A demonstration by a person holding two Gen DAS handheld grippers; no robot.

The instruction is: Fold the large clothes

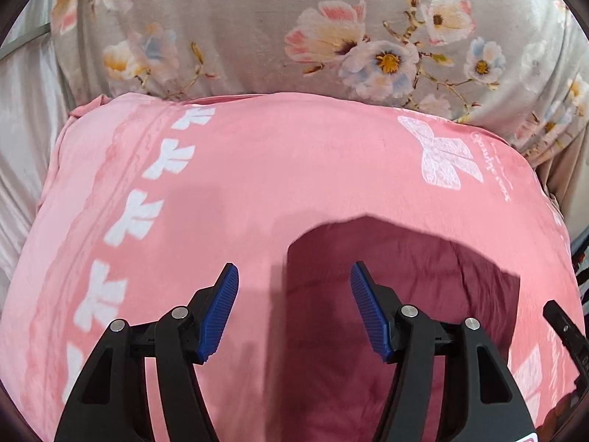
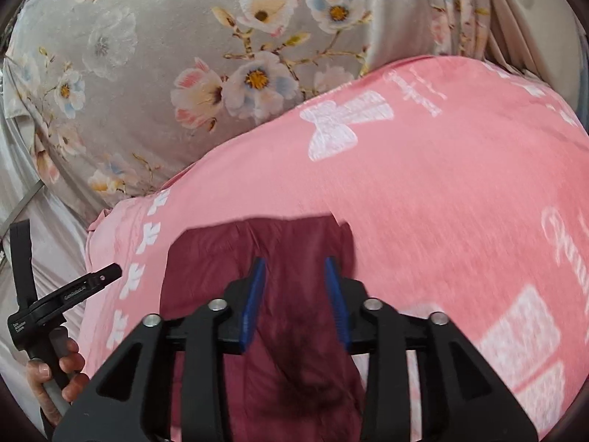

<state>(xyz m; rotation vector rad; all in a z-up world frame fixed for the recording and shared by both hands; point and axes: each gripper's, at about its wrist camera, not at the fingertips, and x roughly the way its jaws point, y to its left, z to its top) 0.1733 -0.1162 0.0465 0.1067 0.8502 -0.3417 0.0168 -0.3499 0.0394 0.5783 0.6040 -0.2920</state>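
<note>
item 1, nearest: your left gripper (image 1: pixel 294 276), black frame with ribbed blue pads, is standing wide apart and gripping nothing; it is hovering over the near left part of the garment. your right gripper (image 2: pixel 295 269) is showing a narrower gap, its fingers lying over the cloth; whether any fabric is pinched between them, you cannot tell from this blurred view.

item 2: the dark maroon garment (image 1: pixel 401 280), soft and matte with shallow wrinkles, is lying as a compact, roughly rectangular shape with a straight far edge and squared corners. it is resting on top of the pink blanket, directly under both grippers. judging by that tidy outline, you are looking at a piece already folded at least once; how many folds remain is unclear, since its near end is running out of view below the grippers. a further halving or a smoothing pass seems likely to be left.

item 3: the pink plush blanket (image 1: pixel 294 169), fleecy, printed with white bows and a column of small white motifs, is serving as the work surface and bulging gently.

item 4, at the left of the right wrist view: your left hand (image 2: pixel 55 375) is wrapping the handle of the other gripper.

item 5, farthest: the grey floral bedsheet (image 1: pixel 257 29), smooth with a slight sheen, is spreading behind the blanket, printed with pale pink and blue blossoms.
</note>
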